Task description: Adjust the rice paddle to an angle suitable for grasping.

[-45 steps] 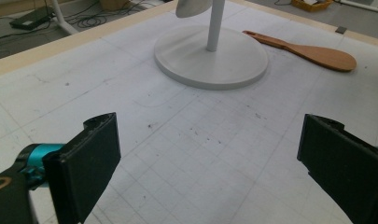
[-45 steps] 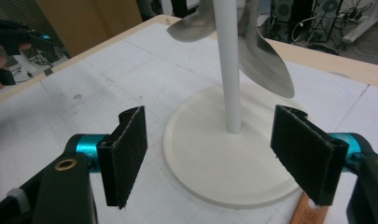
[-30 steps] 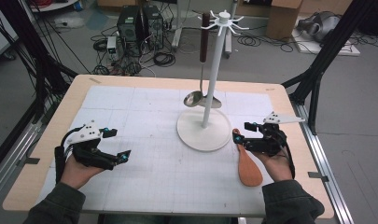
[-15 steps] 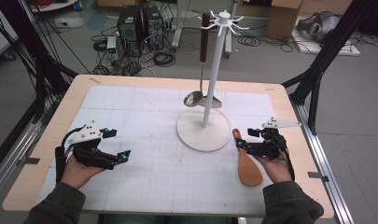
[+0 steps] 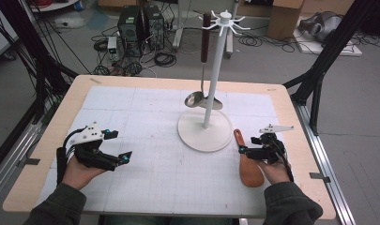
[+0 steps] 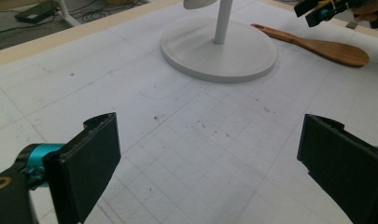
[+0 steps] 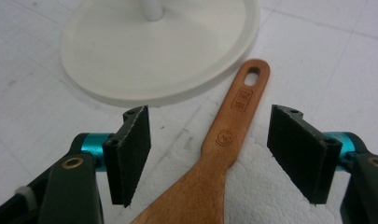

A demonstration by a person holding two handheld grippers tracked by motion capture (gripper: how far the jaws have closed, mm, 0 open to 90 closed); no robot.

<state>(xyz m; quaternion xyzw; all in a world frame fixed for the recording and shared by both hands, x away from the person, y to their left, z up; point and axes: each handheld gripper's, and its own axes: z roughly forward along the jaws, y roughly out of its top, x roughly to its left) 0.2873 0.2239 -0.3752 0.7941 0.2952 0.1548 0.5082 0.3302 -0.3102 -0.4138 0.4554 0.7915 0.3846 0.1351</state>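
A wooden spatula (image 5: 250, 166) lies flat on the white mat, right of the white stand's base (image 5: 205, 136), its holed handle end pointing away from me. My right gripper (image 5: 247, 145) is low over it. In the right gripper view the handle (image 7: 224, 144) runs between the jaws of that gripper (image 7: 210, 149), which stand apart from it on both sides; the jaws have just been closing a little. My left gripper (image 5: 121, 145) rests open at the mat's left, with bare mat between its jaws (image 6: 205, 154). A metal ladle (image 5: 196, 98) hangs from the stand.
The stand's pole (image 5: 213, 70) rises from the round base (image 6: 219, 51) in the middle of the table, with hooks at its top. The spatula (image 6: 317, 44) and the right gripper (image 6: 317, 9) appear far off in the left gripper view. Black frame struts flank the table.
The right gripper has sunk toward the spatula handle, which now lies between its jaws. The left gripper has stayed where it was.
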